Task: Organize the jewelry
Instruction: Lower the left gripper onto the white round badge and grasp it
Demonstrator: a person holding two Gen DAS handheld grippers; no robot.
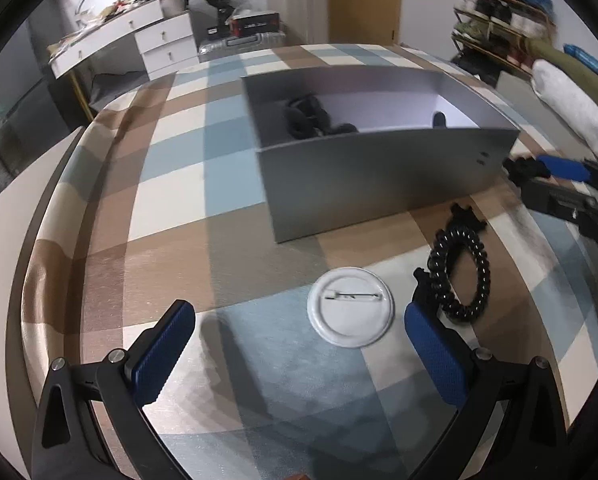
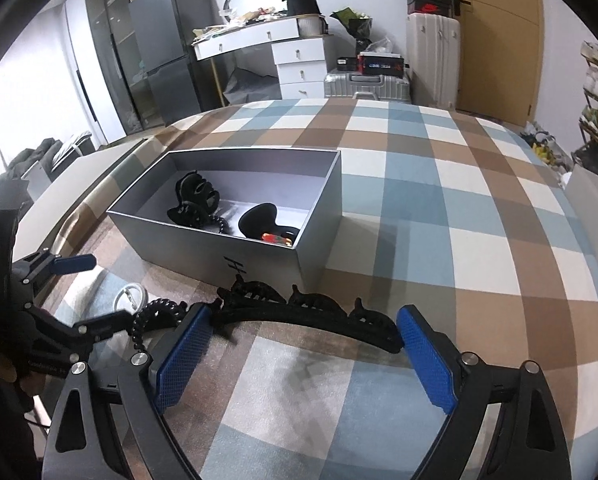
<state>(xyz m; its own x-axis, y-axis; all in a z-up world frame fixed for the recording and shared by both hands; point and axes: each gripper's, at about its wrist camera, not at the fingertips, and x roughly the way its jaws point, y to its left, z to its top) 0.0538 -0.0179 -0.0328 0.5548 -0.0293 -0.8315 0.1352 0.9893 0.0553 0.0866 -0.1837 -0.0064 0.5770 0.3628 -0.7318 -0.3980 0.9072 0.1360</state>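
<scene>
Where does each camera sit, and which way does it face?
Left wrist: on the left gripper, looking down at the white badge and coiled hair tie; its blue fingers stand open.
Right wrist: on the right gripper, looking down at the black hair clip, whose ends the fingers meet.
Shared: grey box, checked cloth, badge, hair tie, each other's gripper.

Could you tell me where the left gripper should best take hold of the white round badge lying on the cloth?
Probably by its rim, from above: the white badge lies flat, pin side up, so only opposite edges offer purchase. The left gripper is open, wider than the disc; the black spiral hair tie lies close on one side.
</scene>
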